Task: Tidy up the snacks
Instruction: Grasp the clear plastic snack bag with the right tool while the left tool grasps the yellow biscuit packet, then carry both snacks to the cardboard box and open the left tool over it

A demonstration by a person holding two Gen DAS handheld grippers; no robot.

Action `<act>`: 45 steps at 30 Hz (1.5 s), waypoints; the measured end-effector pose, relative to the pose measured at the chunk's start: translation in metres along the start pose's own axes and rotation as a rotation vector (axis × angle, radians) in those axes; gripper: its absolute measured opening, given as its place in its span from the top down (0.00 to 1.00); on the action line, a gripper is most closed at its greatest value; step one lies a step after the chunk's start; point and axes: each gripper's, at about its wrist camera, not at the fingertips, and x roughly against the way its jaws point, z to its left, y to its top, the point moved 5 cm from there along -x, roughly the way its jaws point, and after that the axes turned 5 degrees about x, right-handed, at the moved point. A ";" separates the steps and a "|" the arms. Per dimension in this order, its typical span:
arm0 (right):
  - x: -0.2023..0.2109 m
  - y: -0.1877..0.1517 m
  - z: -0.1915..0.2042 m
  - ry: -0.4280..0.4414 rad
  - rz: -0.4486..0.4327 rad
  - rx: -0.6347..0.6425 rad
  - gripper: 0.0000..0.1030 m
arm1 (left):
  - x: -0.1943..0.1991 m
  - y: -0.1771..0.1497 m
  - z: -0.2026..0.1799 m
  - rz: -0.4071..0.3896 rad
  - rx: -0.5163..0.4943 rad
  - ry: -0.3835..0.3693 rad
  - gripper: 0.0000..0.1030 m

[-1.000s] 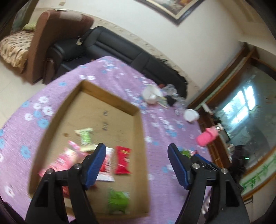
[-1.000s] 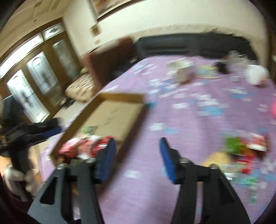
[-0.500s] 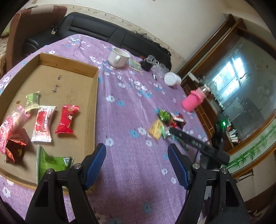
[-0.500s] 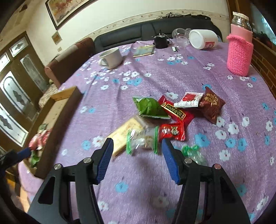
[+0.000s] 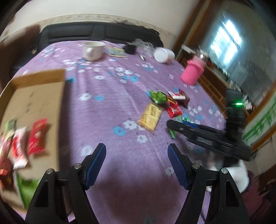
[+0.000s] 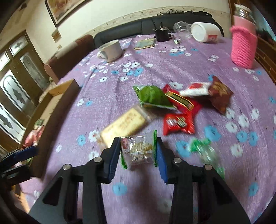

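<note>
Our right gripper clamps one clear cracker packet near us. One yellow biscuit pack, one green bag and two red packets lie beyond. Our left gripper gapes wide, empty; cardboard tray on the left.

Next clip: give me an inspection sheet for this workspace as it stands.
Surface: purple flowered tablecloth.
Job's things: cardboard tray holding several snack packets; loose snack pile on the cloth; clear cracker packet.
Clutter: white mug, pink knitted bottle, tipped white jar.
Grippers: right tool closed on the cracker packet; left tool open, holding nothing.
Cables: nothing seen.
Surroundings: black sofa, framed picture.
</note>
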 end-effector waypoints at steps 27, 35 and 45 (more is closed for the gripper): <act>0.010 -0.007 -0.035 0.114 -0.042 -0.153 0.59 | -0.092 0.024 -0.047 0.059 -0.255 0.098 0.68; 0.013 -0.007 -0.034 0.118 -0.060 -0.146 0.59 | -0.035 0.016 -0.017 -0.011 -0.088 0.032 0.68; 0.021 -0.008 -0.024 0.090 -0.096 -0.098 0.59 | 0.051 0.003 0.054 -0.165 0.104 0.082 0.68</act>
